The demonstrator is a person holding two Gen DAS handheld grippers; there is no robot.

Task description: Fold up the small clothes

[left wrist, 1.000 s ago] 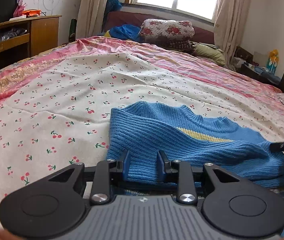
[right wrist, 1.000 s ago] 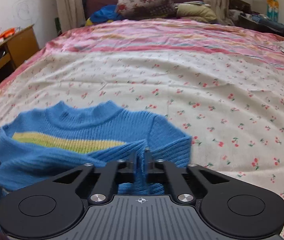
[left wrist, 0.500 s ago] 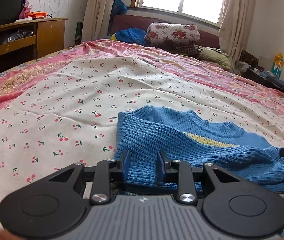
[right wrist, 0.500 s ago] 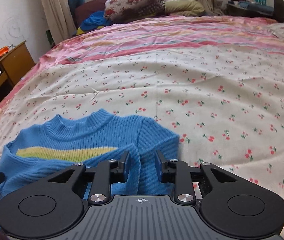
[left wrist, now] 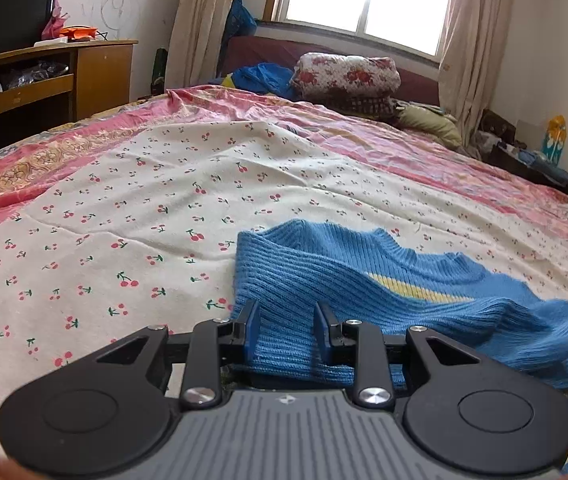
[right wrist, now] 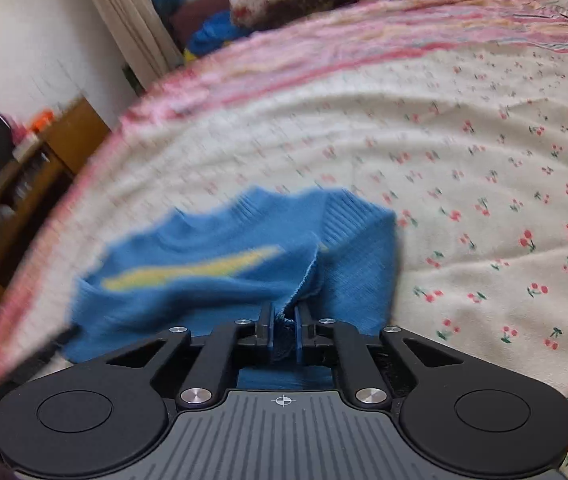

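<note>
**Blue sweater on bed: one tool gripping, one spread**

Left wrist view: the left tool [left wrist: 287,322] sits at lower centre, jaws spread, blue sweater [left wrist: 364,292] knit lying between them unclamped. The sweater lies on the cherry-print bed [left wrist: 144,208].

Right wrist view, blurred: the right tool [right wrist: 284,330], lower centre, is pinched closed on a sweater [right wrist: 212,264] fold.

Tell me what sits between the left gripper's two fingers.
In the left wrist view, a ribbed fold of the blue sweater fills the gap of the left gripper. Its fingers stand apart beside the knit, not clamped on it.
</note>
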